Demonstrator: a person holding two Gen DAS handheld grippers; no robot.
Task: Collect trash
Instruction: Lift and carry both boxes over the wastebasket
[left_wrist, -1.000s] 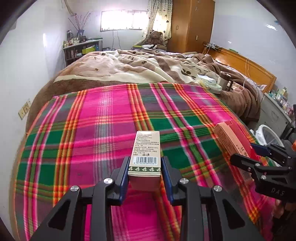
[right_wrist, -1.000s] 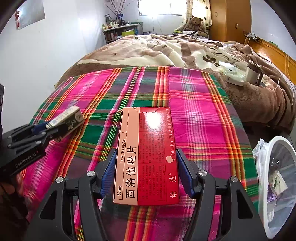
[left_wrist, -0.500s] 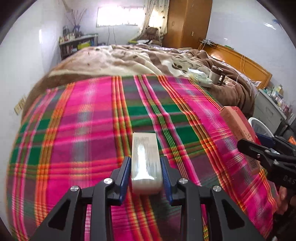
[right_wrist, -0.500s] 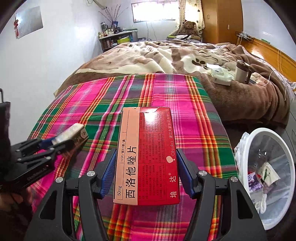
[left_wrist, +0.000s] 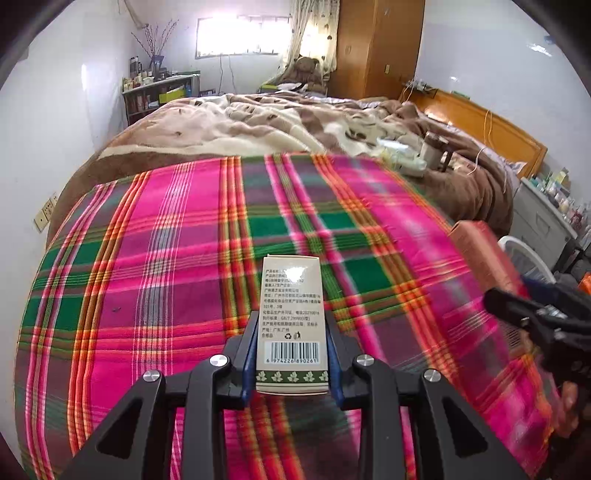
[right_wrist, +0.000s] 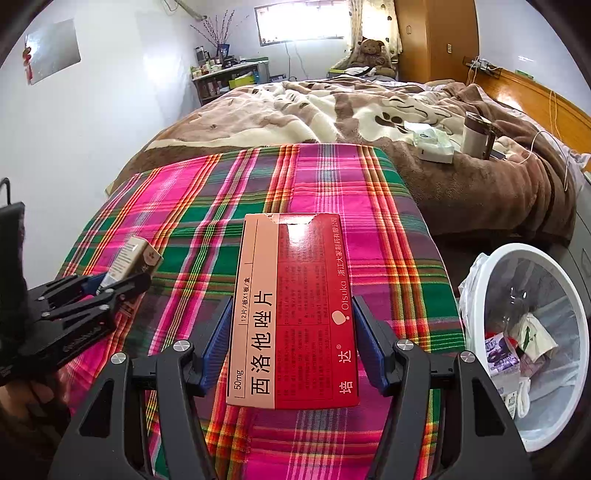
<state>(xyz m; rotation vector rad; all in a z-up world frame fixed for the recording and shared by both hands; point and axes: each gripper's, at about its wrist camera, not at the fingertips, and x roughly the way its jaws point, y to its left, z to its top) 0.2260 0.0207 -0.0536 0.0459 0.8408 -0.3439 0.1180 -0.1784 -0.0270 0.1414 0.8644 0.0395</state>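
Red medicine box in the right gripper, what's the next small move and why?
Probably carry the red medicine box rightward until it is over the white trash bin. The right gripper already clamps it off the plaid blanket, and the bin stands open beside the bed with trash inside. The left gripper holds a small beige box, which can follow.

Both wrist views look steeply down, close over plaid blanket (left_wrist: 166, 258), sharing bed (right_wrist: 332, 107) and far window (left_wrist: 236, 37).

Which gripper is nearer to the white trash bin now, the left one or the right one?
Right. The right gripper, shut on the red box, is beside the white trash bin; the left gripper is across the blanket, farther away.
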